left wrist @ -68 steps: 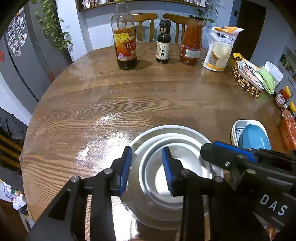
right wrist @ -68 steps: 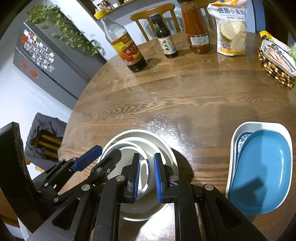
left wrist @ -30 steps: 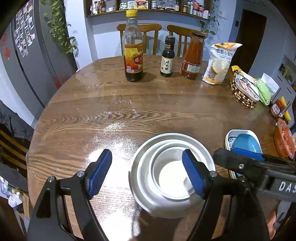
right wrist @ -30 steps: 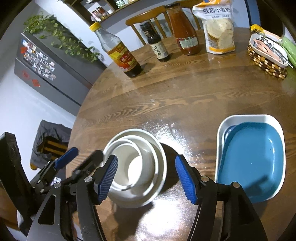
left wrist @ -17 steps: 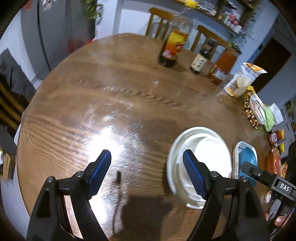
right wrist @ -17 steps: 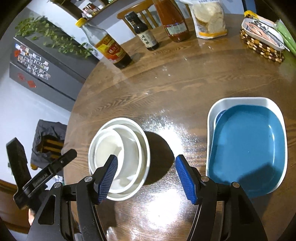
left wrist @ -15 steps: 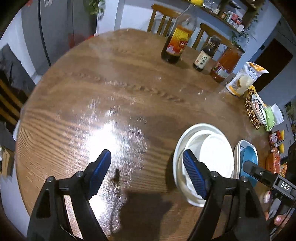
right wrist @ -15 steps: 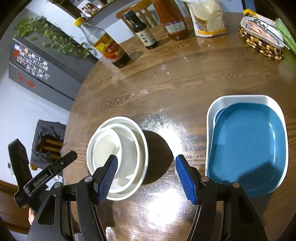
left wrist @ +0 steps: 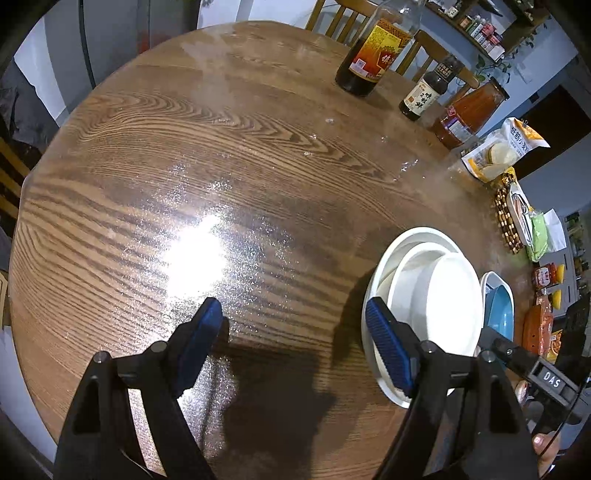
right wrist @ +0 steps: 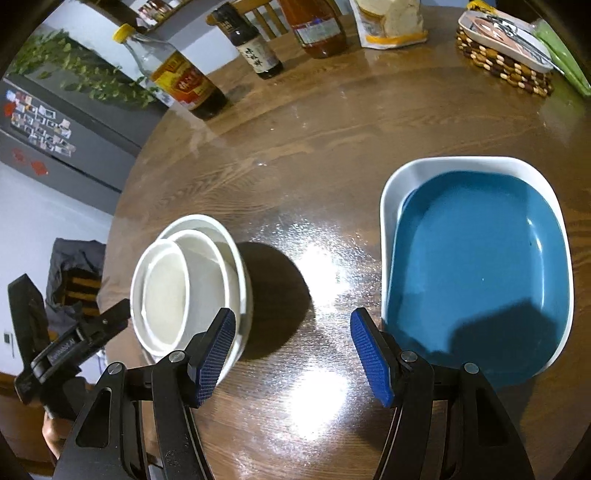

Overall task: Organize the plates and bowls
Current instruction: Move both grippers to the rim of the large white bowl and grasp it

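Note:
A stack of white bowls (right wrist: pixel 192 284) sits on the round wooden table (right wrist: pixel 332 122); it also shows in the left wrist view (left wrist: pixel 432 302). A blue dish (right wrist: pixel 480 273) rests nested inside a white rectangular dish (right wrist: pixel 391 192) to the right; both show small in the left wrist view (left wrist: pixel 498 314). My left gripper (left wrist: pixel 295 343) is open and empty above bare table, left of the bowls. My right gripper (right wrist: pixel 291 354) is open and empty above the table between the bowl stack and the blue dish.
At the table's far side stand a vinegar bottle (right wrist: pixel 184 85), a small dark sauce bottle (right wrist: pixel 255 48), a red sauce jar (right wrist: pixel 317 29), a snack bag (left wrist: pixel 502 151) and a woven basket (right wrist: pixel 506 55). Chairs (left wrist: pixel 436 51) stand behind. A fridge (right wrist: pixel 55 129) is on the left.
Both grippers, shut at the white bowl stack 2.3 s ago, have opened wide and pulled up and away; the left one swung left. The bowls stay stacked on the table.

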`<state>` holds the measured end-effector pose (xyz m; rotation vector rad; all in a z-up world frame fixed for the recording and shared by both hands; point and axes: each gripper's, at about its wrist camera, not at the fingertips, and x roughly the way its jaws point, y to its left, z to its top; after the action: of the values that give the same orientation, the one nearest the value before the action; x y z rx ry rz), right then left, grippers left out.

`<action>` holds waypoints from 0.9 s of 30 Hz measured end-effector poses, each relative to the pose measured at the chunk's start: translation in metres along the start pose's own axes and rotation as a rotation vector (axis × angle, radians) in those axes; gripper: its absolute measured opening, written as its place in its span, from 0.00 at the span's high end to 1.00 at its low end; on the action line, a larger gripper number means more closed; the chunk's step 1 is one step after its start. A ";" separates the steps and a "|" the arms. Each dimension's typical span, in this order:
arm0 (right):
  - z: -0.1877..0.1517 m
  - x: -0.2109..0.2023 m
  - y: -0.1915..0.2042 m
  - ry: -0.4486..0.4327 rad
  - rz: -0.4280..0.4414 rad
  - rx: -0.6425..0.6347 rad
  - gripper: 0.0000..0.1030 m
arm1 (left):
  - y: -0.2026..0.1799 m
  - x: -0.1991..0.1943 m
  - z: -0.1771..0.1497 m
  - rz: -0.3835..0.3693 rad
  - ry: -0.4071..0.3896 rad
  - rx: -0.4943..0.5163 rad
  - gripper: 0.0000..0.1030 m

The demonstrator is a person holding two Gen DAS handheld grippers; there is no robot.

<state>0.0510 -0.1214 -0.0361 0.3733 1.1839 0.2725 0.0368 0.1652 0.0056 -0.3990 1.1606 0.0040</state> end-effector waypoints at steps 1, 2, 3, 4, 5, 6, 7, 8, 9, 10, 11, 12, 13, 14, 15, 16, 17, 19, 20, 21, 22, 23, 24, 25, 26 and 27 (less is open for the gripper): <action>0.000 0.001 -0.001 0.001 0.001 0.003 0.36 | 0.001 0.001 0.001 -0.005 0.006 -0.004 0.23; 0.001 0.001 -0.001 0.002 0.005 0.005 0.36 | 0.002 0.001 0.001 -0.011 0.010 -0.008 0.23; 0.001 0.001 -0.001 0.004 0.005 0.003 0.36 | 0.002 0.001 0.002 -0.021 0.014 -0.012 0.23; 0.001 0.002 0.000 0.005 0.004 0.003 0.36 | 0.003 0.002 0.002 -0.028 0.019 -0.015 0.23; 0.001 0.002 0.000 0.005 0.003 0.003 0.36 | 0.004 0.002 0.003 -0.041 0.026 -0.024 0.23; 0.002 0.003 0.001 0.007 0.002 0.003 0.36 | 0.004 0.003 0.003 -0.051 0.031 -0.030 0.23; 0.002 0.004 0.001 0.009 0.001 0.004 0.36 | 0.004 0.003 0.003 -0.058 0.035 -0.032 0.23; 0.002 0.005 0.000 0.010 0.001 0.007 0.36 | 0.004 0.003 0.003 -0.061 0.039 -0.031 0.23; 0.001 0.006 0.001 0.011 0.000 0.007 0.36 | 0.003 0.003 0.003 -0.057 0.042 -0.026 0.23; 0.001 0.007 0.001 0.013 0.000 0.007 0.36 | 0.002 0.005 0.003 -0.050 0.048 -0.019 0.23; 0.001 0.008 0.001 0.015 -0.001 0.008 0.36 | 0.001 0.006 0.002 -0.053 0.057 -0.018 0.23; 0.001 0.009 0.002 0.017 -0.001 0.008 0.36 | 0.002 0.008 0.002 -0.059 0.067 -0.022 0.23; 0.001 0.010 0.002 0.019 -0.002 0.007 0.36 | 0.002 0.009 0.002 -0.064 0.077 -0.030 0.23; 0.001 0.011 0.002 0.020 -0.003 0.008 0.36 | 0.002 0.011 0.003 -0.066 0.082 -0.033 0.22; 0.001 0.012 0.002 0.021 -0.003 0.008 0.36 | 0.001 0.013 0.003 -0.065 0.091 -0.034 0.23; 0.001 0.012 0.002 0.020 -0.003 0.010 0.36 | 0.000 0.014 0.002 -0.061 0.095 -0.032 0.23; 0.002 0.013 0.002 0.022 -0.003 0.012 0.36 | -0.001 0.016 0.002 -0.054 0.100 -0.026 0.23; 0.002 0.015 0.003 0.023 -0.004 0.010 0.36 | -0.005 0.020 0.000 -0.039 0.111 -0.012 0.23; 0.002 0.016 0.004 0.023 -0.009 0.006 0.36 | -0.007 0.022 -0.001 -0.028 0.115 -0.005 0.23; 0.003 0.017 0.006 0.024 -0.017 -0.002 0.36 | -0.008 0.022 -0.002 -0.023 0.107 -0.009 0.23; 0.003 0.018 0.007 0.024 -0.025 -0.008 0.36 | -0.008 0.023 -0.002 -0.021 0.103 -0.012 0.23; 0.003 0.019 0.008 0.017 -0.030 -0.012 0.36 | -0.007 0.023 -0.001 -0.020 0.101 -0.014 0.23; 0.003 0.020 0.008 0.014 -0.030 -0.016 0.37 | -0.006 0.023 -0.001 -0.022 0.097 -0.017 0.24; 0.003 0.019 0.009 0.008 -0.027 -0.021 0.38 | -0.006 0.023 -0.001 -0.018 0.091 -0.017 0.25; 0.003 0.019 0.010 0.002 -0.023 -0.025 0.41 | -0.008 0.022 -0.001 -0.012 0.080 -0.011 0.25; 0.003 0.019 0.011 -0.004 -0.022 -0.029 0.45 | -0.009 0.021 -0.001 -0.009 0.070 -0.003 0.28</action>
<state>0.0606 -0.1043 -0.0461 0.3351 1.1785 0.2698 0.0458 0.1527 -0.0105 -0.4099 1.2281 -0.0162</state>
